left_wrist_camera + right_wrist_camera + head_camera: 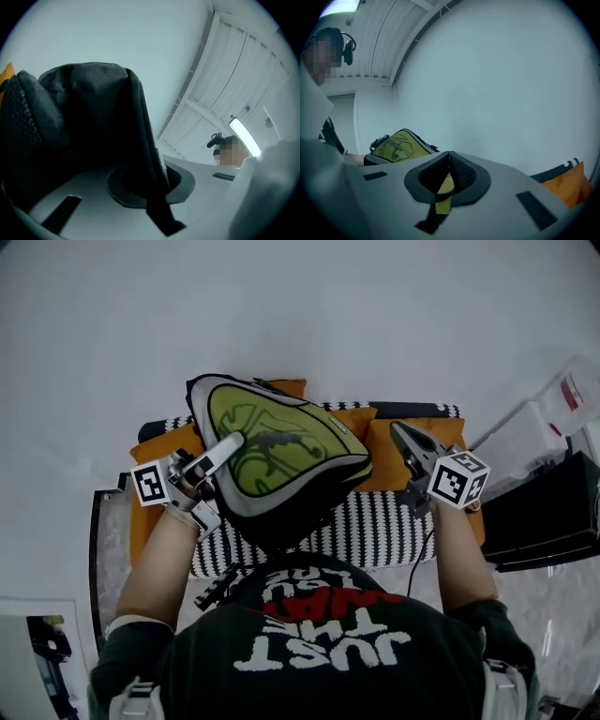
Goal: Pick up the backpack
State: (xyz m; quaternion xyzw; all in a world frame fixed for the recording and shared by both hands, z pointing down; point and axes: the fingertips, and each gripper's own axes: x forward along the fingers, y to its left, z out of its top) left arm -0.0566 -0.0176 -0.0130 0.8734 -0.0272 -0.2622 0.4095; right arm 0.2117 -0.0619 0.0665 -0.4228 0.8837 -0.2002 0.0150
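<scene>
Plain white wall (281,306); orange cushions (394,457) on striped sofa cover (375,531); ceiling strip light (243,136) lit.

Lime-green-and-black backpack (272,442), orange cushions (378,465), black-and-white striped cover (375,531).

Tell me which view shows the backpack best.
The head view: nearly the whole backpack, green front panel toward the camera. The left gripper view gives only dark cloth close up; the right gripper view shows it small, its lower part hidden.
</scene>
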